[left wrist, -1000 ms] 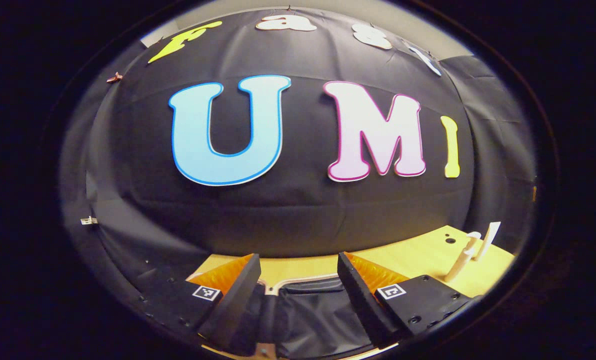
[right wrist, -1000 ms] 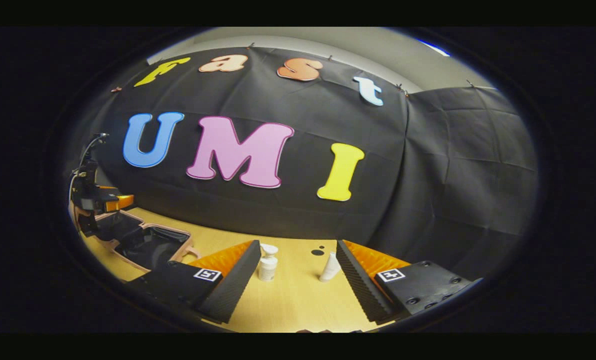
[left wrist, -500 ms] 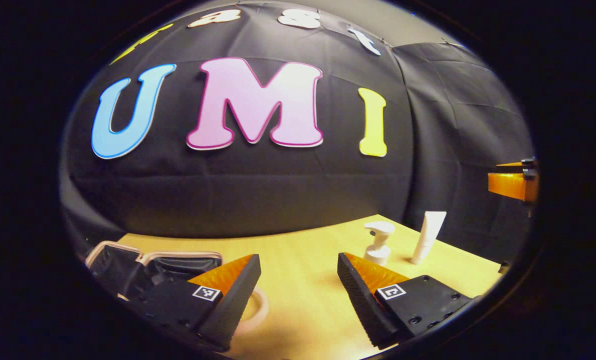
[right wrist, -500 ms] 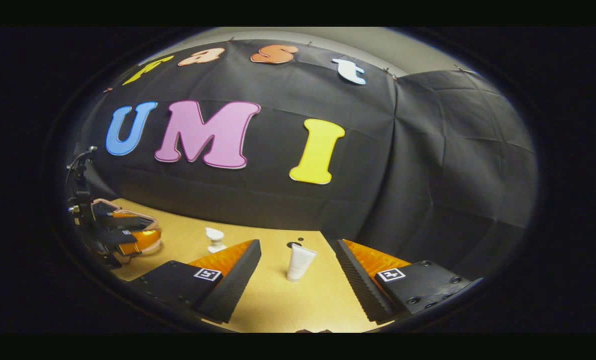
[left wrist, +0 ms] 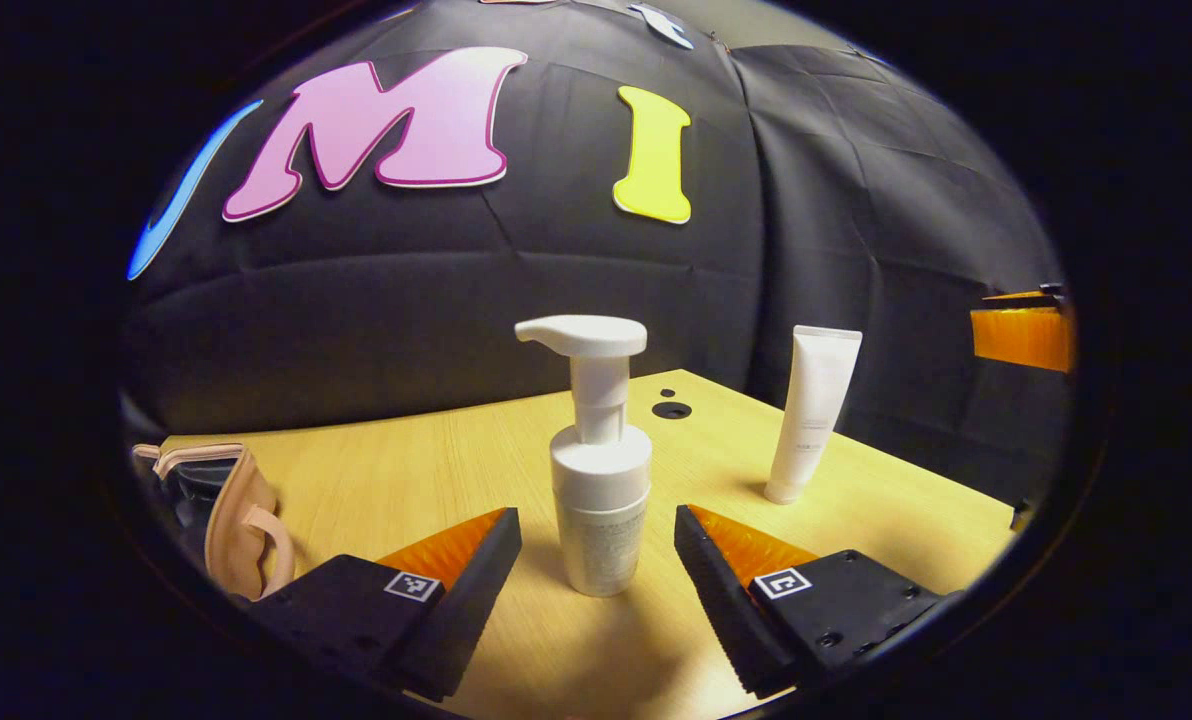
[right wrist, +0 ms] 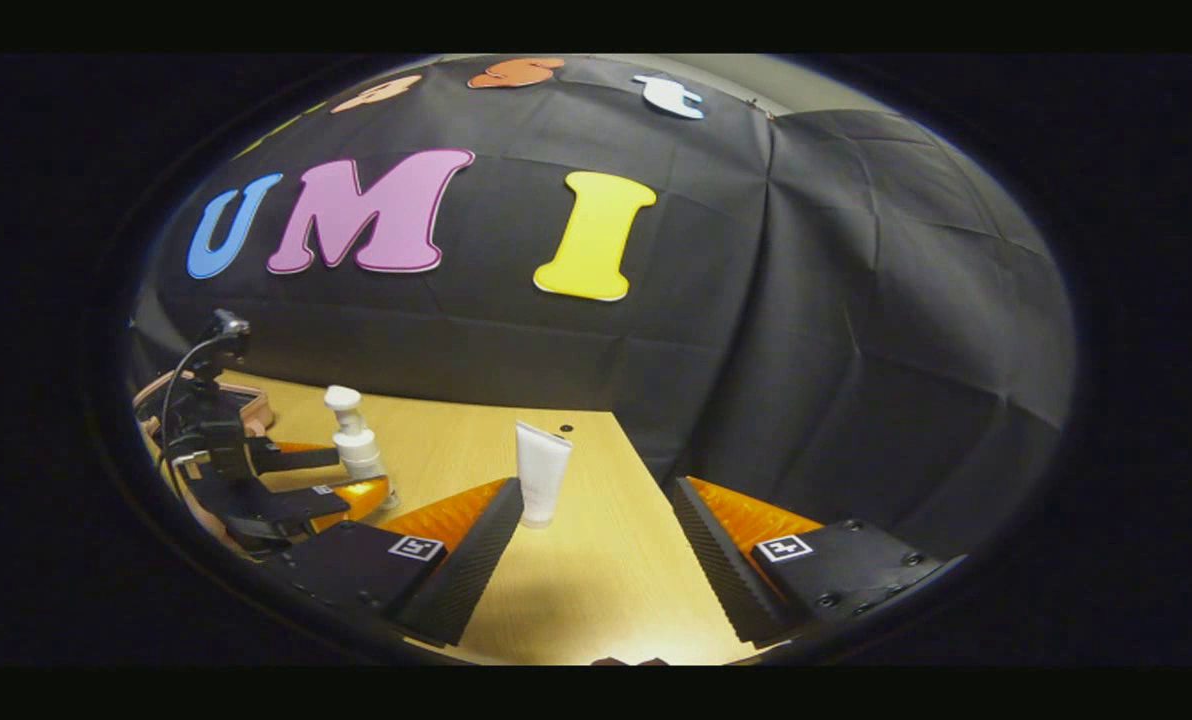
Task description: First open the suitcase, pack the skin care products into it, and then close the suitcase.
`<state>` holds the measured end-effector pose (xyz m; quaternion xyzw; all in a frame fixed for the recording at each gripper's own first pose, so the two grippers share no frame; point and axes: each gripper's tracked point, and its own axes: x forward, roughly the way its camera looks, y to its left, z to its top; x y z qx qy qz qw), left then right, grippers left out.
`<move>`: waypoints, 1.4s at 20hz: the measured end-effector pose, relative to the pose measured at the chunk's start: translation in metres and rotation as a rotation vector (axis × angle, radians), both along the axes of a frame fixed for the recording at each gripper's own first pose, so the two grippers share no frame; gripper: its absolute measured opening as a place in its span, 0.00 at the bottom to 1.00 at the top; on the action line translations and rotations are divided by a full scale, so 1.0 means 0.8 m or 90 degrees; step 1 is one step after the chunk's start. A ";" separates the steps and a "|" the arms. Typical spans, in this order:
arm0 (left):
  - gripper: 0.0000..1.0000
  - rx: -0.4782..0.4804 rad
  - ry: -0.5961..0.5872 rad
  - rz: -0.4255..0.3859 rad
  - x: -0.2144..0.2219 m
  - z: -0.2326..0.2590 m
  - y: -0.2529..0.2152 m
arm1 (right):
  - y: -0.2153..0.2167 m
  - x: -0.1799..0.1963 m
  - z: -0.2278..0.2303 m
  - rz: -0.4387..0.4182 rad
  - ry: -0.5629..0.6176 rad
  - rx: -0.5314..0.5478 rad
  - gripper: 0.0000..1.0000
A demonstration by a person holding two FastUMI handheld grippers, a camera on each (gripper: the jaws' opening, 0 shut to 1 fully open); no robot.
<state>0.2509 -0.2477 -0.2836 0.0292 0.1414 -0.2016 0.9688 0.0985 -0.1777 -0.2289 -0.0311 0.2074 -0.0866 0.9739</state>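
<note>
A white pump bottle [left wrist: 599, 470] stands upright on the wooden table [left wrist: 436, 470], just ahead of my left gripper [left wrist: 598, 575], whose open fingers sit on either side of it without touching. A white tube [left wrist: 812, 414] stands on its cap further right. The pink suitcase [left wrist: 231, 505] lies open at the far left, partly cut off. In the right gripper view, my right gripper [right wrist: 596, 560] is open over the table, the tube [right wrist: 540, 485] just beyond its left finger. The left gripper [right wrist: 331, 478] shows there around the pump bottle [right wrist: 353, 446], with the suitcase [right wrist: 246, 405] behind it.
The table's right edge [right wrist: 656, 500] and far corner run close to the black cloth wall. Two small dark holes [left wrist: 670, 408] mark the tabletop near the far corner. Part of the right gripper [left wrist: 1021, 335] juts in at the right of the left gripper view.
The left gripper has swung right from the suitcase and closed in on the pump bottle, which now stands between its open fingers. The right gripper has turned right and neared the tube.
</note>
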 end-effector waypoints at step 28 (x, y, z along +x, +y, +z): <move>0.65 -0.017 0.001 0.050 -0.049 -0.026 0.071 | 0.037 0.150 -0.223 -0.090 0.116 0.114 0.57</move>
